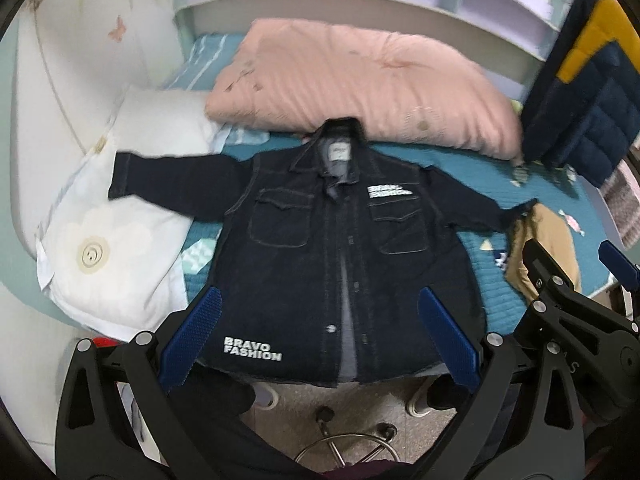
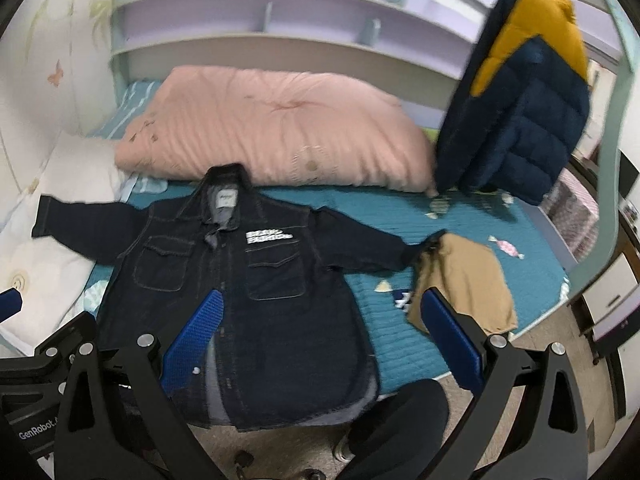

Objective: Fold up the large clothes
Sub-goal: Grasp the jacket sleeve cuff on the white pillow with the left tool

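Denim jacket (image 1: 332, 248) flat, apparently untouched, tools (image 1: 320, 336) agape

Dark denim jacket (image 1: 340, 248) (image 2: 240, 300) lies flat, front up, unfolded. Collar at 12 o'clock, hem overhanging the edge at 6. Sleeves extend toward 9 and 3. White "BRAVO FASHION" print on chest and hem.

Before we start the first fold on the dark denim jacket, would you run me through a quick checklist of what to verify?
1. Denim jacket lies flat, front up: ok.
2. Both sleeves spread out: ok.
3. Left gripper open, holding nothing: ok.
4. Right gripper open, holding nothing: ok.
5. Right cuff free of the tan garment: not ok, they touch.
6. Hem fully on the bed: not ok, it overhangs the edge.
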